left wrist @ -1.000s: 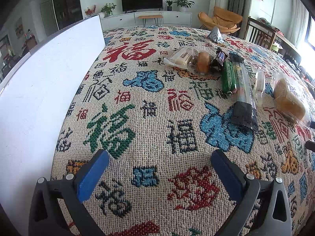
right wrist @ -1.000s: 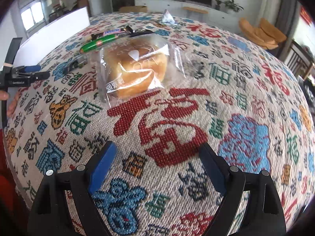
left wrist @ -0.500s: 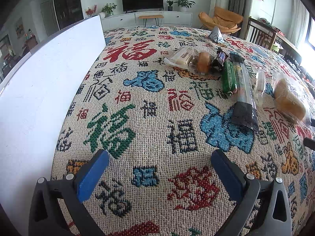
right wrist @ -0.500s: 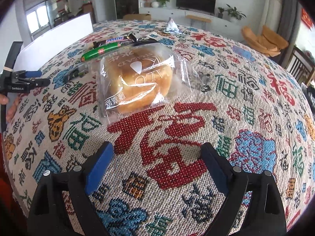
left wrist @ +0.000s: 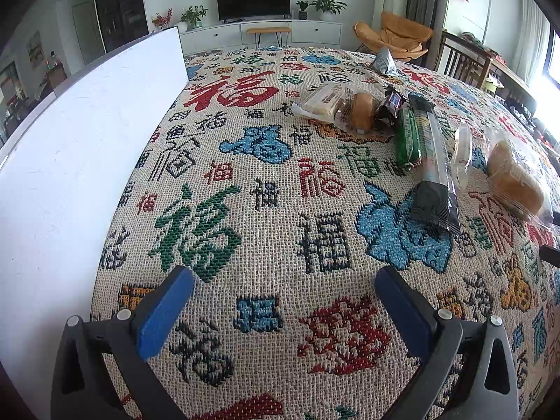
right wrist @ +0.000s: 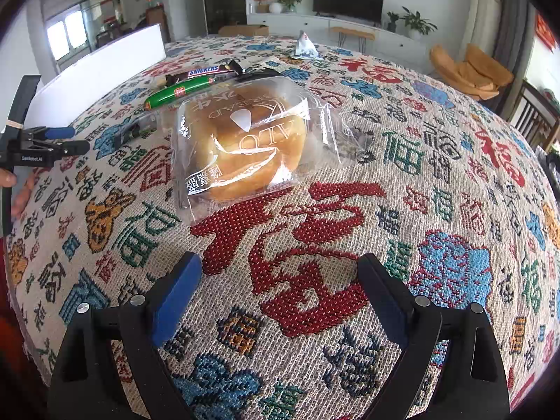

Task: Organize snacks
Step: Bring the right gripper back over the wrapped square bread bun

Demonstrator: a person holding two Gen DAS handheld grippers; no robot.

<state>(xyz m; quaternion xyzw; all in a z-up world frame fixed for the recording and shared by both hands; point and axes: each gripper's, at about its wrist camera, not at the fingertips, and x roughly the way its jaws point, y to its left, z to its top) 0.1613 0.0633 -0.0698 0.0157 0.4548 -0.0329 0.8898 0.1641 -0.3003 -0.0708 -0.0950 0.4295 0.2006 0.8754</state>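
A bread bun in a clear wrapper (right wrist: 241, 143) lies on the patterned tablecloth, just ahead of my open right gripper (right wrist: 280, 280), which holds nothing. Behind the bun lie a green sausage stick (right wrist: 182, 91) and a Snickers bar (right wrist: 206, 71). My left gripper (left wrist: 283, 297) is open and empty over bare cloth. Ahead to its right lie a long dark packet (left wrist: 434, 164), the green sausage stick (left wrist: 406, 136), the wrapped bun (left wrist: 514, 178), a small cake (left wrist: 362, 110) and a pale wrapped bar (left wrist: 323, 99). The left gripper (right wrist: 45, 147) also shows at the right wrist view's left edge.
A white board (left wrist: 70, 161) stands along the table's left side, seen too as the white board (right wrist: 105, 66) at the far left. A silver packet (left wrist: 383, 61) lies at the table's far end. A hand (right wrist: 14, 189) holds the left gripper. Chairs stand beyond the right edge.
My right gripper has moved closer to the wrapped bun, which now looks larger and nearer. The left gripper has stayed still.
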